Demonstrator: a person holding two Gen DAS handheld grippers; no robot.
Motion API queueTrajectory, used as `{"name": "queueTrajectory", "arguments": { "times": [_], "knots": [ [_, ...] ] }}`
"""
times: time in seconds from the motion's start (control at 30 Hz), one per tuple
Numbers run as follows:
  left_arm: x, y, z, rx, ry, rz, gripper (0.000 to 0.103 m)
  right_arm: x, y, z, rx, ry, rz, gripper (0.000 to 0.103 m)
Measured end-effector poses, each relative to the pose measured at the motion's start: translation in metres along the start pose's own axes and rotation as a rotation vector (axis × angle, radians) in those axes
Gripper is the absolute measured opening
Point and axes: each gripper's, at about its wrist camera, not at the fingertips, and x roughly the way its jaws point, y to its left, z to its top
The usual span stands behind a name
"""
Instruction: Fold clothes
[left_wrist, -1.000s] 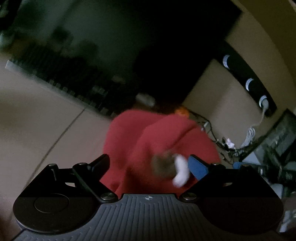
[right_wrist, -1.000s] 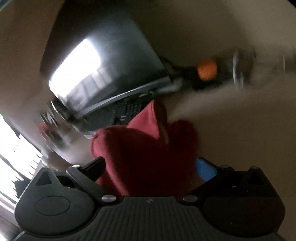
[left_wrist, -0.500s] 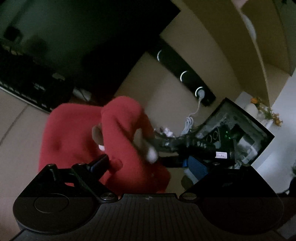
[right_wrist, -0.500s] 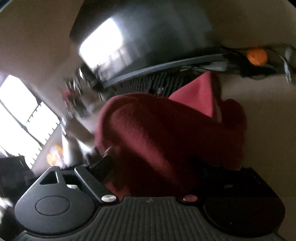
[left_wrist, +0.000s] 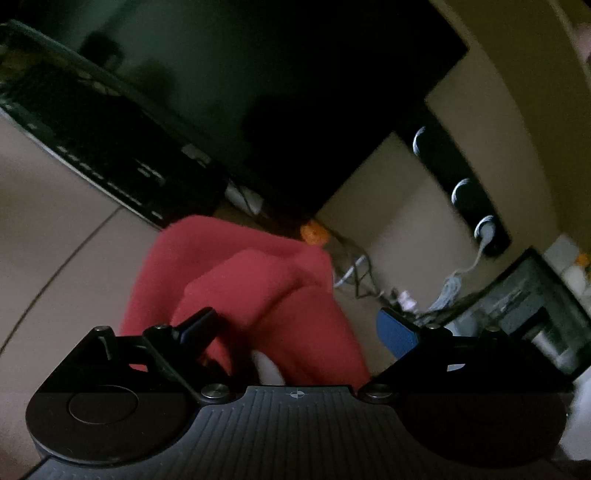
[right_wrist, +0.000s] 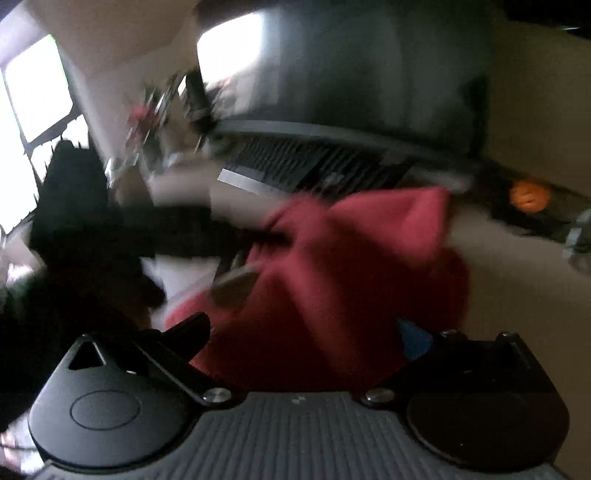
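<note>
garment: i see the crumpled red fleece cloth (left_wrist: 255, 291) on the beige desk (left_wrist: 55, 221), before the black keyboard (left_wrist: 92, 162).
left gripper (left_wrist: 295, 328): spread wide, cloth between, not pinched.
right gripper (right_wrist: 303, 332): jaws just opened, cloth between them unclamped.

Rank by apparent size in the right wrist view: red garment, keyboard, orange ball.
1. red garment, though it is nearest the camera, which inflates it.
2. keyboard, farther back and partly hidden.
3. orange ball, clearly smallest.
</note>
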Motion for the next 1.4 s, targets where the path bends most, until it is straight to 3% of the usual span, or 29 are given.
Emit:
{"name": "queueTrajectory", "arguments": {
  "times": [0.13, 0.23, 0.3, 0.37, 0.47, 0.6, 0.7, 0.8, 0.9, 0.97, 1.13, 1.27, 1.4],
  "knots": [
    [0.028, 0.025, -0.006, -0.065, 0.072, 0.128, 0.096, 0.000, -0.031, 0.003, 0.078, -0.067, -0.150, 0.103],
    [0.035, 0.050, -0.011, -0.159, 0.096, 0.111, 0.098, 0.034, -0.046, -0.008, 0.067, -0.019, -0.236, 0.103],
    [0.037, 0.054, -0.010, -0.171, 0.094, 0.106, 0.098, 0.052, -0.059, -0.015, 0.114, -0.007, -0.234, 0.103],
    [0.043, 0.051, -0.008, -0.130, 0.103, 0.138, 0.098, 0.060, -0.074, -0.014, 0.182, 0.018, -0.223, 0.103],
    [0.049, 0.042, -0.006, -0.082, 0.115, 0.176, 0.098, 0.056, -0.081, -0.002, 0.155, 0.048, -0.197, 0.103],
    [0.029, 0.018, -0.004, 0.000, 0.098, 0.217, 0.097, 0.029, -0.084, 0.025, 0.088, -0.101, -0.262, 0.103],
    [-0.002, 0.000, -0.012, 0.099, 0.069, 0.221, 0.098, 0.040, -0.088, 0.045, 0.044, -0.164, -0.323, 0.103],
    [-0.016, -0.007, -0.028, 0.152, 0.102, 0.247, 0.098, 0.081, -0.091, 0.050, -0.003, -0.091, -0.359, 0.103],
    [-0.016, -0.006, -0.046, 0.166, 0.144, 0.290, 0.098, 0.128, -0.091, 0.036, -0.083, 0.051, -0.496, 0.103],
    [-0.019, -0.004, -0.052, 0.138, 0.149, 0.293, 0.098, 0.139, -0.102, 0.026, -0.028, 0.079, -0.511, 0.103],
    [-0.025, -0.003, -0.061, 0.140, 0.149, 0.290, 0.098, 0.096, -0.107, 0.024, 0.123, 0.026, -0.485, 0.103],
    [-0.032, -0.009, -0.066, 0.218, 0.161, 0.289, 0.098, 0.040, -0.093, 0.019, 0.168, -0.058, -0.484, 0.103],
    [-0.049, -0.017, -0.077, 0.341, 0.198, 0.243, 0.098, -0.018, -0.061, -0.002, 0.168, -0.087, -0.402, 0.103]
  ]
}}
